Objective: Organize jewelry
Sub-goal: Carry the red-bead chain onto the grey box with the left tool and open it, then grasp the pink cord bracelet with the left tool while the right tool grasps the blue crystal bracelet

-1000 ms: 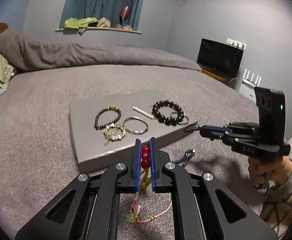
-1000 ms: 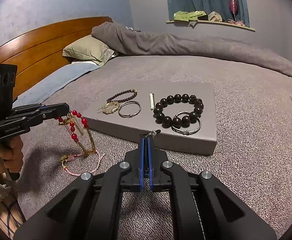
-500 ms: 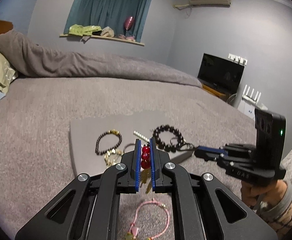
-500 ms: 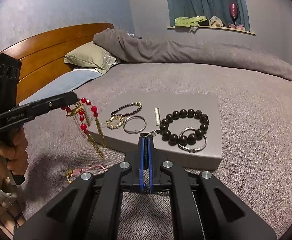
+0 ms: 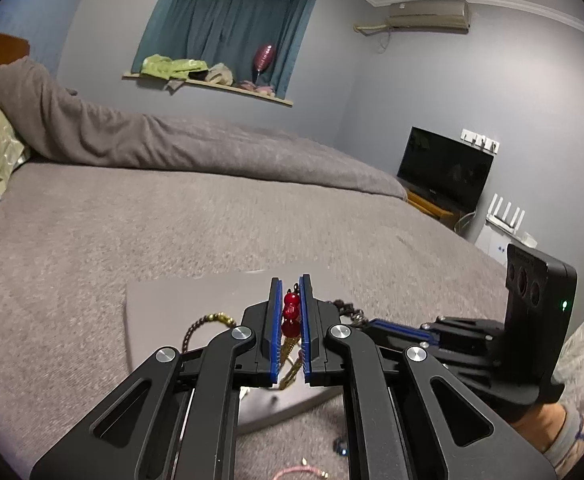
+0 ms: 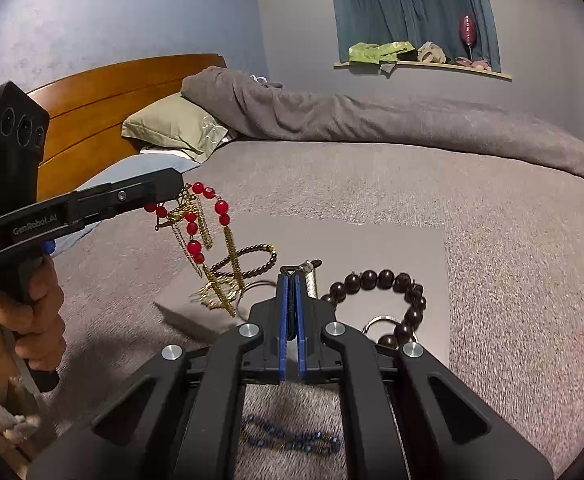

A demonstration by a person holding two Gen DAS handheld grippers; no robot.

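Left gripper (image 5: 290, 308) clamped on red-bead necklace (image 6: 208, 216), dangling above grey pad (image 6: 371, 248); right gripper (image 6: 290, 300) closed on dark cord loop (image 6: 292, 269) over pad.

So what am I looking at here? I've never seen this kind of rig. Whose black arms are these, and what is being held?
There is no robot. A person holds a handheld claw in each hand, and each claw carries a fisheye camera looking along its fingers.

The left-wrist view shows the left claw shut on a red bead and gold chain piece. The right-wrist view shows that piece from the side, dangling free above the bed.

The right claw is shut on a dark clasp; what hangs from it I cannot tell.

On the bed lies a grey pad with a large dark bead bracelet, a smaller brown bead bracelet and silver rings. A blue bead strand lies on the blanket nearer the camera.
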